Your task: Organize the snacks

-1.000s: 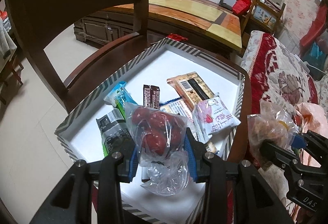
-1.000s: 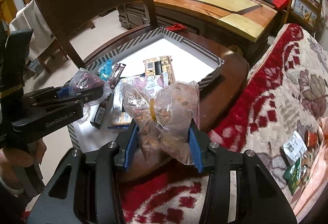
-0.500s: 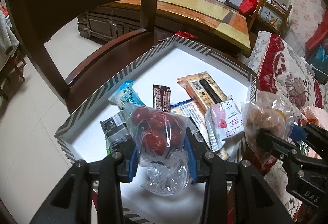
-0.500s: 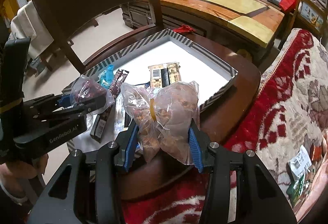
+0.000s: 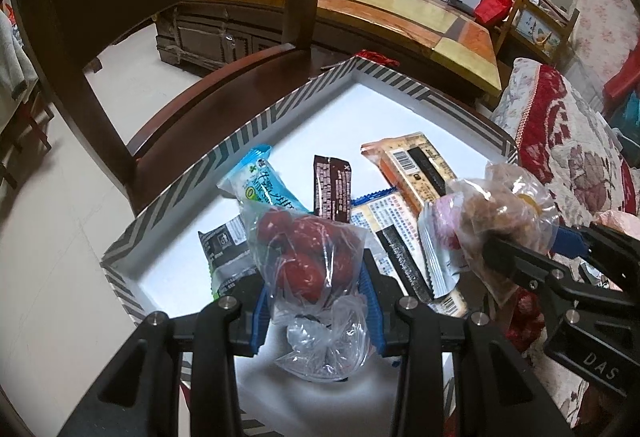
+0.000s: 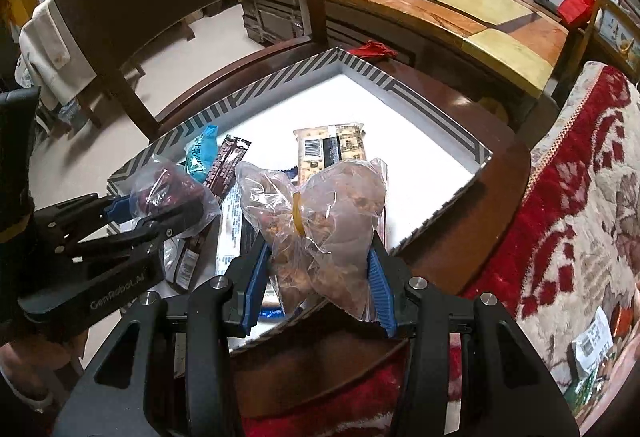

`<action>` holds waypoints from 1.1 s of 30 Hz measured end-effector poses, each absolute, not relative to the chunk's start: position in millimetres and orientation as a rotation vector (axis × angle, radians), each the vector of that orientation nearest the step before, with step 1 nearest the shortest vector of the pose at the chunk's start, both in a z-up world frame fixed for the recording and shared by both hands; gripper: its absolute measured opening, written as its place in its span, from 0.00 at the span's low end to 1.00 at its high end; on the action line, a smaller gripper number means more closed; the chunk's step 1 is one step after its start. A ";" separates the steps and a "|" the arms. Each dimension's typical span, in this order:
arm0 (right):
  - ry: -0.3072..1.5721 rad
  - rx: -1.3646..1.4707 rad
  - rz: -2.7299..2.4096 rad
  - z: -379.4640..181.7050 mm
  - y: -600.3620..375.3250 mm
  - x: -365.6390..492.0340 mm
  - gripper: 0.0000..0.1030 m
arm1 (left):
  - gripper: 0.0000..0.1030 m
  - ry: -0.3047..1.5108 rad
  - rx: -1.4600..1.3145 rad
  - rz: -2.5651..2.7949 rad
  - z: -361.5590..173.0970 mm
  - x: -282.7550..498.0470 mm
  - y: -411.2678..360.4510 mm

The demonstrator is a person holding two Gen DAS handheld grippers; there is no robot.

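The left gripper (image 5: 316, 291) is clamped on a clear bag of red dates (image 5: 306, 257), held just above the near end of the striped-rim white tray (image 5: 224, 153), while the right gripper (image 6: 318, 269) pinches a clear bag of brown nuts (image 6: 340, 205), tied with a yellow band, over the tray's near right edge. Below and beyond them the tray holds loose snacks: a blue milk-candy packet (image 5: 260, 185), a dark brown bar (image 5: 332, 189), an orange cracker pack (image 5: 416, 165), a pink-and-white pouch (image 5: 440, 245). The tray rests on a dark wooden chair (image 5: 224, 105) beside a red floral sofa (image 6: 580, 177).
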State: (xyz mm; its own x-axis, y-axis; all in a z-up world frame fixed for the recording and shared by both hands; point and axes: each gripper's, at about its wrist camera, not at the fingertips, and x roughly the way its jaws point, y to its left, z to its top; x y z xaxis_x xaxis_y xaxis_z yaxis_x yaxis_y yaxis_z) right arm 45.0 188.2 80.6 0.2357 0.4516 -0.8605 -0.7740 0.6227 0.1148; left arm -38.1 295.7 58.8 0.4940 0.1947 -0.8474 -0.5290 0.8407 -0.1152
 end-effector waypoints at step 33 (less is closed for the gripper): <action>1.018 -0.280 0.904 94.5 210.5 52.0 0.55 | 0.74 0.892 -0.349 0.557 74.8 -54.7 298.7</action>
